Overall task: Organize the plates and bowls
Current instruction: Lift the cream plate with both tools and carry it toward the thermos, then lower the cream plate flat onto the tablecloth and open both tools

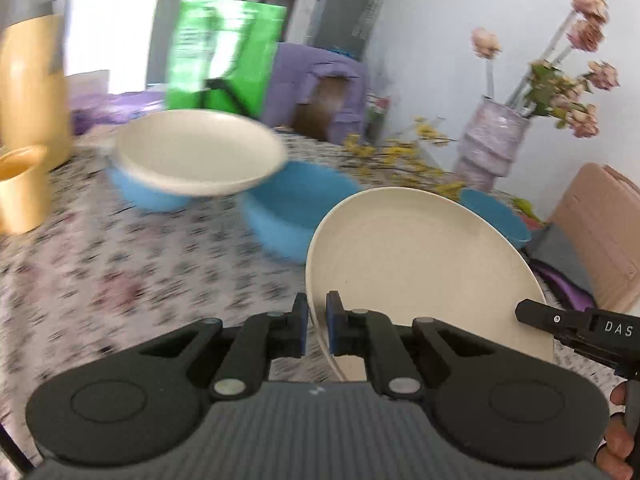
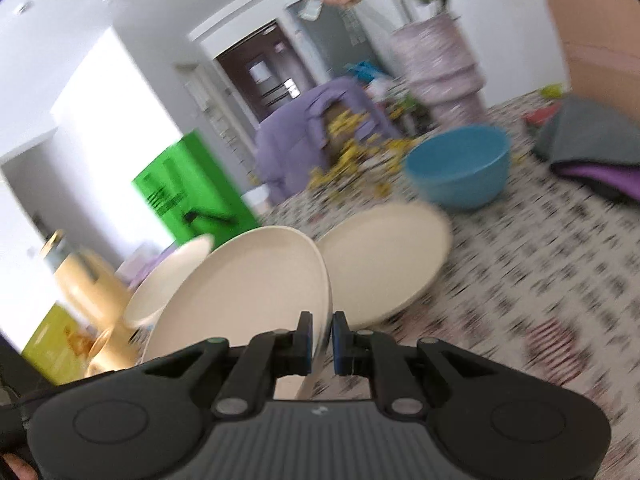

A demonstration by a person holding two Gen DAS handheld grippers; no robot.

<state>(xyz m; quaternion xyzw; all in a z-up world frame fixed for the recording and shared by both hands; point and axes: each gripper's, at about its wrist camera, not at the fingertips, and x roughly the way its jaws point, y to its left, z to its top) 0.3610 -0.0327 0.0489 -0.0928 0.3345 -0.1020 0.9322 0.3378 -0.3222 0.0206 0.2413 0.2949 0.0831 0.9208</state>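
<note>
The left gripper (image 1: 317, 326) is clamped on the near rim of a cream plate (image 1: 424, 272), which fills the lower right of the left wrist view and stands tilted above the patterned tablecloth (image 1: 120, 272). At the right edge of that view the tip of the right gripper (image 1: 532, 314) shows in front of the plate. In the upper left a second cream plate (image 1: 200, 152) rests on a light blue bowl (image 1: 148, 196); another blue bowl (image 1: 296, 208) sits just beside it in the middle, and a third, darker blue bowl (image 1: 500, 216) peeks out behind the held plate. In the right wrist view the right gripper (image 2: 321, 340) is closed on the edge of a tilted cream plate (image 2: 240, 292) at lower centre. Another cream plate (image 2: 384, 256) lies flat on the cloth just to its right, with the darker blue bowl (image 2: 460, 168) beyond it toward the upper right.
</note>
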